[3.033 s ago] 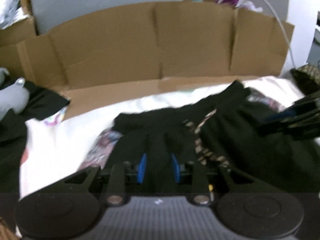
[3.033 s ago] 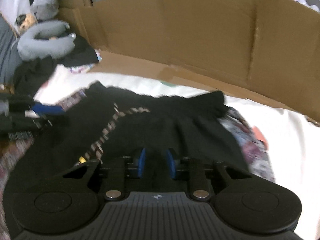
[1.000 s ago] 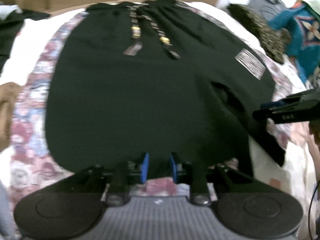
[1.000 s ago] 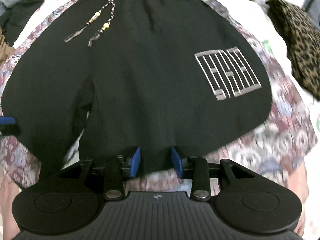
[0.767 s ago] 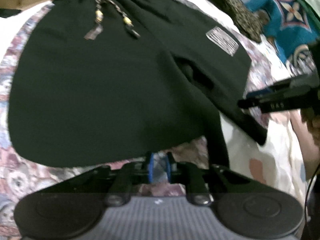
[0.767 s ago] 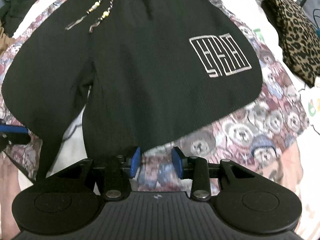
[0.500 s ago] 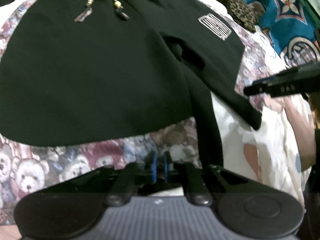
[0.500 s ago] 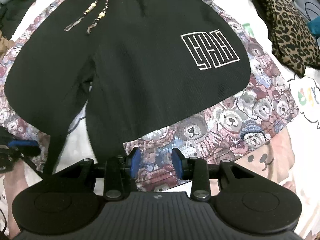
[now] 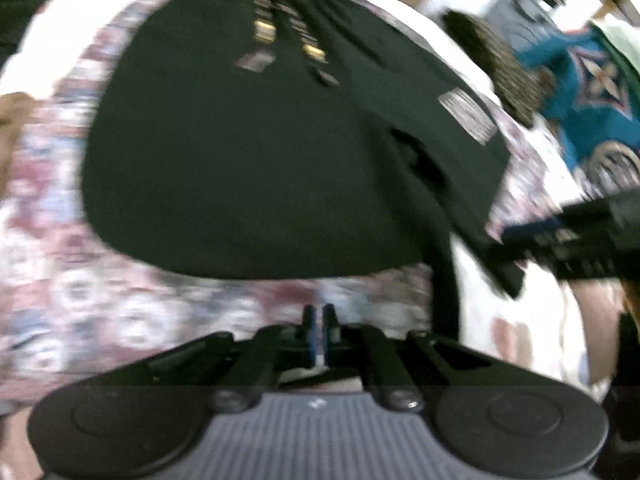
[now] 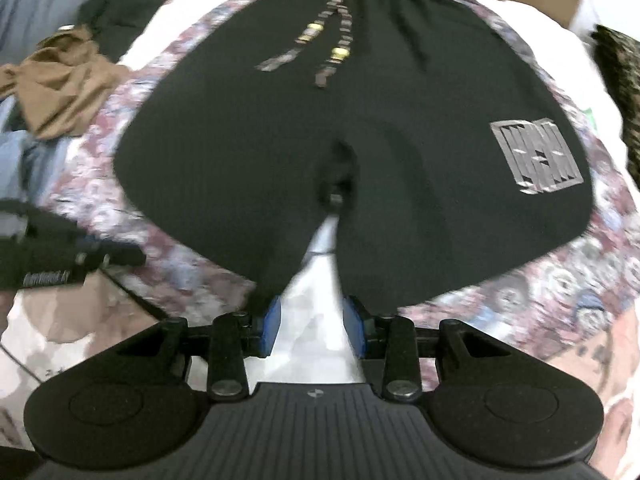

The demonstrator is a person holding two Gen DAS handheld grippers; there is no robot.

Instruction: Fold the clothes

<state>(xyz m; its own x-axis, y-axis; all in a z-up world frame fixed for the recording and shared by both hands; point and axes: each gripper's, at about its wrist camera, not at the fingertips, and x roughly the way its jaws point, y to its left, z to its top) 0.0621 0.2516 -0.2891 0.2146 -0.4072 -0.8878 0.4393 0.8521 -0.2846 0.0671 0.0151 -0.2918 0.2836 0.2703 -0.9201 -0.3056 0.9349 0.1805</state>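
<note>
Now that both hems are let go, the black knit drawstring shorts lie spread flat on the teddy-bear-print blanket; left claw nearly closed, empty; right claw wide, empty – flat for folding

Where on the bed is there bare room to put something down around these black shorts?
Free: the bear-print blanket in front of the black shorts, and the white gap between their legs. Crowded: the brown garment and dark clothes far left, leopard-print fabric on the right.
</note>
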